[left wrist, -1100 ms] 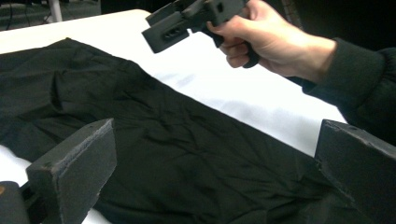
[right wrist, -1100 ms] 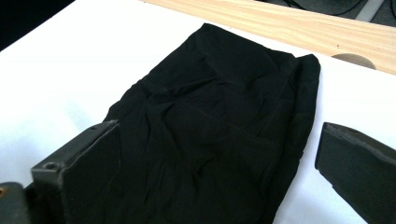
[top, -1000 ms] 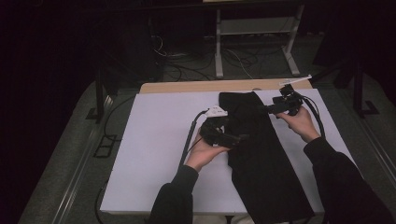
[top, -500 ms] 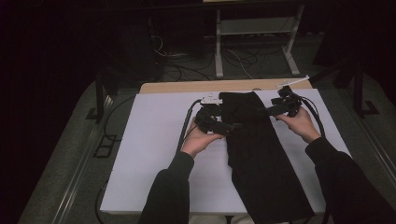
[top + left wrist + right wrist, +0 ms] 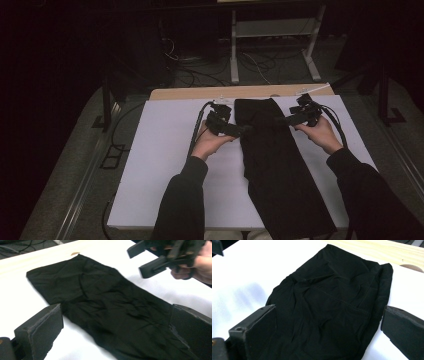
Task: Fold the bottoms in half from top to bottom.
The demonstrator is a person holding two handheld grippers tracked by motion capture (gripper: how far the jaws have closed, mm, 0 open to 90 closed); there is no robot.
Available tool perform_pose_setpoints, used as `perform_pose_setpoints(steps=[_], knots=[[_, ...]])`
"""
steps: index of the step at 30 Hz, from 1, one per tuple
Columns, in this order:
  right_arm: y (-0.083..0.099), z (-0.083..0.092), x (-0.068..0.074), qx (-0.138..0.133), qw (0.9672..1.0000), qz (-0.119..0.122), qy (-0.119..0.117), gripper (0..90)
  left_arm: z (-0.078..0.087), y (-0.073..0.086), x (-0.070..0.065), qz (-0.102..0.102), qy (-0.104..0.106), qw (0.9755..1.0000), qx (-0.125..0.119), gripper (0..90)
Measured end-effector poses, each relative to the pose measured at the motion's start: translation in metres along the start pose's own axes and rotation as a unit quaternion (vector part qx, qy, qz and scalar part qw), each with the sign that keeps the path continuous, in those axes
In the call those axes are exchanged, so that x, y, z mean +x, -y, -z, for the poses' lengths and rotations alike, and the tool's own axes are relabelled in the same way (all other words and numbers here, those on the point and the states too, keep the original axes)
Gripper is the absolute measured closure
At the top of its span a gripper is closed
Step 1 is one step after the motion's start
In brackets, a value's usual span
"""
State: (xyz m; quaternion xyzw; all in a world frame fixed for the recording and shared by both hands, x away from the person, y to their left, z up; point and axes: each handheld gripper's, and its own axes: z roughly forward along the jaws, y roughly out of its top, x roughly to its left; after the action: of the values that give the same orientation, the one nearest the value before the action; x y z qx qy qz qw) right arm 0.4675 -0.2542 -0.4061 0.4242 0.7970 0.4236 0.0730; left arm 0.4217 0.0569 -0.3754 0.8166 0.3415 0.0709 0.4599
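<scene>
White table [image 5: 165, 165], black garment [image 5: 272, 155] lengthwise

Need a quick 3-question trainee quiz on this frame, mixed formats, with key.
1. True or false: the left gripper has its jaws shut on the black garment.
2. Multiple choice: how does the garment lie on the white sheet? A) rolled into a ball B) spread flat, running from the far edge toward the person C) draped over the right hand
3. Fill in: the right gripper reaches the garment from its ___ side, seen in the high view.

Key:
1. False; both grippers' jaws stand wide apart over the cloth.
2. B
3. right
</scene>
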Motion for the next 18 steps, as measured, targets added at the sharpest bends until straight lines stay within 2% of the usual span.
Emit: perform_pose_setpoints(steps=[4,10,11,13,18], knots=[[0.000,-0.002,-0.002,-0.006,0.9999,-0.008,0.001,0.6,-0.003,0.003,0.013,0.022,0.000,0.9997,-0.007,0.0],[-0.004,-0.005,-0.008,0.002,1.0000,-0.006,0.005,0.9,-0.006,0.002,0.023,0.031,-0.008,0.9995,-0.008,0.0],[-0.006,-0.005,-0.009,0.004,1.0000,-0.005,0.004,2.7,-0.007,0.001,0.025,0.032,-0.010,0.9994,-0.008,0.0],[-0.012,-0.006,-0.012,0.006,0.9999,-0.008,0.011,13.6,-0.009,0.000,0.030,0.040,-0.018,0.9990,-0.012,0.0],[-0.017,-0.009,-0.017,0.005,0.9997,-0.019,0.012,12.8,-0.017,0.004,0.040,0.060,-0.025,0.9979,-0.008,0.0]])
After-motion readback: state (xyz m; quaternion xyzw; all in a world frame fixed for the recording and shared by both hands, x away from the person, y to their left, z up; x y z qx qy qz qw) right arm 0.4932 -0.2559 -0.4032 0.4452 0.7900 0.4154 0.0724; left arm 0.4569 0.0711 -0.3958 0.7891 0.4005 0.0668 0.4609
